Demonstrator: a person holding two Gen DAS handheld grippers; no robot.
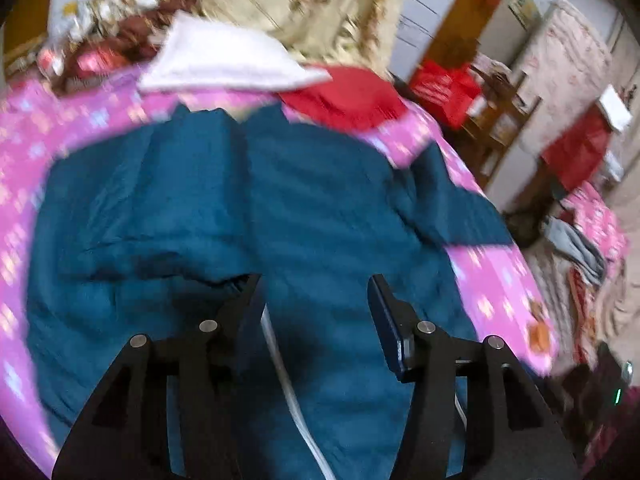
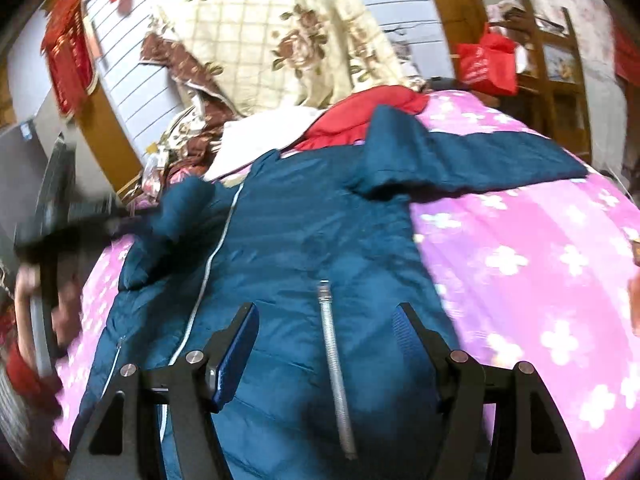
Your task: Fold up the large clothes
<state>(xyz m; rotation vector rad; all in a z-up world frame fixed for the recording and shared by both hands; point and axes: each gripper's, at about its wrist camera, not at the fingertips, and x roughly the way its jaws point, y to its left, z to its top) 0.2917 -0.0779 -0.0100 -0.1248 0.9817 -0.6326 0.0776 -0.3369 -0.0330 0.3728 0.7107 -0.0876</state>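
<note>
A red cloth (image 2: 360,120) and white cloth (image 1: 228,60) lie past your blue coat (image 2: 304,224) on the pink sheet (image 2: 540,248). Your left gripper (image 1: 316,292) and right gripper (image 2: 326,320) hang wide apart above it, holding nothing.

Home bedroom: pink floral bedsheet (image 2: 540,248), floral quilt (image 2: 264,32), wooden shelf (image 2: 560,76).
</note>
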